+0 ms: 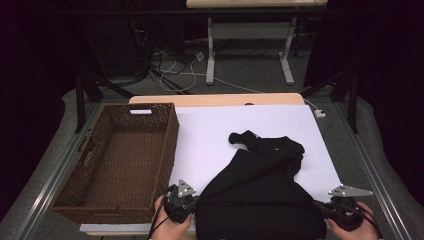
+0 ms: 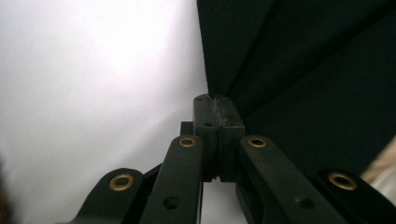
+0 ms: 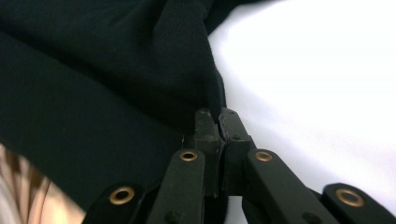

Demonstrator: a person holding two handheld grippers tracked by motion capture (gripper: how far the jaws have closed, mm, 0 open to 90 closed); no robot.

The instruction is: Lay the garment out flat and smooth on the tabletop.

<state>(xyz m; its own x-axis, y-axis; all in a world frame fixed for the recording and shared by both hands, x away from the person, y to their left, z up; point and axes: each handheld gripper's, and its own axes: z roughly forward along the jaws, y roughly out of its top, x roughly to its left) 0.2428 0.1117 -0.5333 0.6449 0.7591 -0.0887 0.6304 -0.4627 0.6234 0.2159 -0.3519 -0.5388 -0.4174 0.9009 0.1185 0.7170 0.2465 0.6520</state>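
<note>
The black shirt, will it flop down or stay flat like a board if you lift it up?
Probably flop. The black shirt lies in soft folds and a bunched heap at its far end, so it looks limp. With the left gripper and right gripper each shut on an edge, the middle would likely sag between them. It seems light and unlikely to break.

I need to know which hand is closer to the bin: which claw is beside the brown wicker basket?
The left claw, shut on the black garment, sits beside the brown wicker basket; the right claw grips the garment's far edge.
</note>
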